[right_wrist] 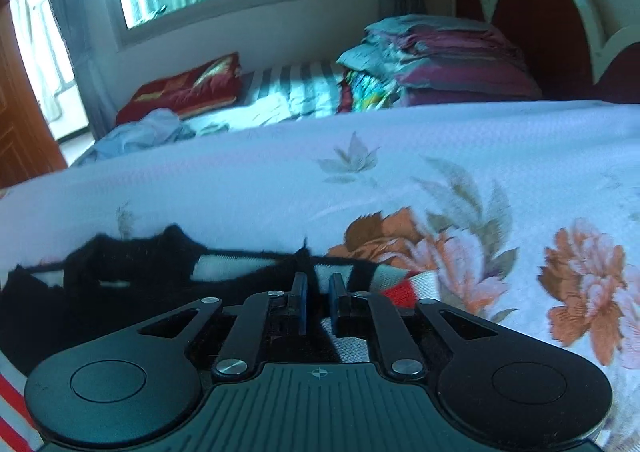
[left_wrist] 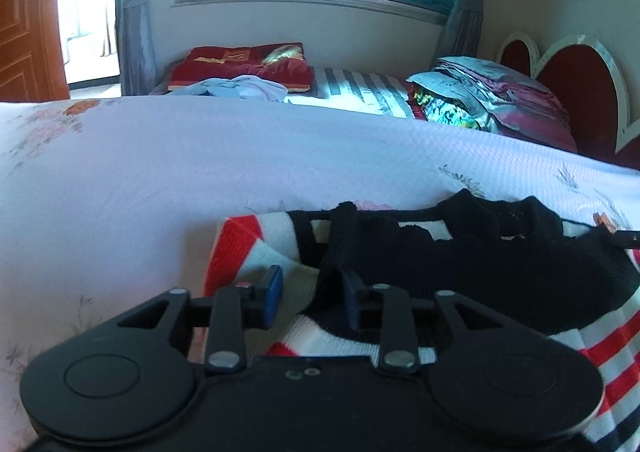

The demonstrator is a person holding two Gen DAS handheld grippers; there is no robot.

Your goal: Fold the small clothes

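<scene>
A small knit sweater (left_wrist: pixel 460 252), black on top with red and white stripes, lies on the white floral bedsheet (left_wrist: pixel 200 171). My left gripper (left_wrist: pixel 312 292) is open and low over the sweater's left part, where stripes meet black. In the right wrist view the sweater (right_wrist: pixel 120 292) lies at lower left. My right gripper (right_wrist: pixel 318 302) is nearly closed on a raised black fold at the sweater's right edge, with its blue pads (right_wrist: pixel 334 300) close on either side of it.
Beyond the sheet's far edge lie a red folded blanket (left_wrist: pixel 240 65), a light blue garment (left_wrist: pixel 236 87), a striped cover (left_wrist: pixel 360 91) and a stack of folded bedding (left_wrist: pixel 492 95). A red heart-shaped headboard (left_wrist: pixel 576 79) stands at right. A window and curtains are behind.
</scene>
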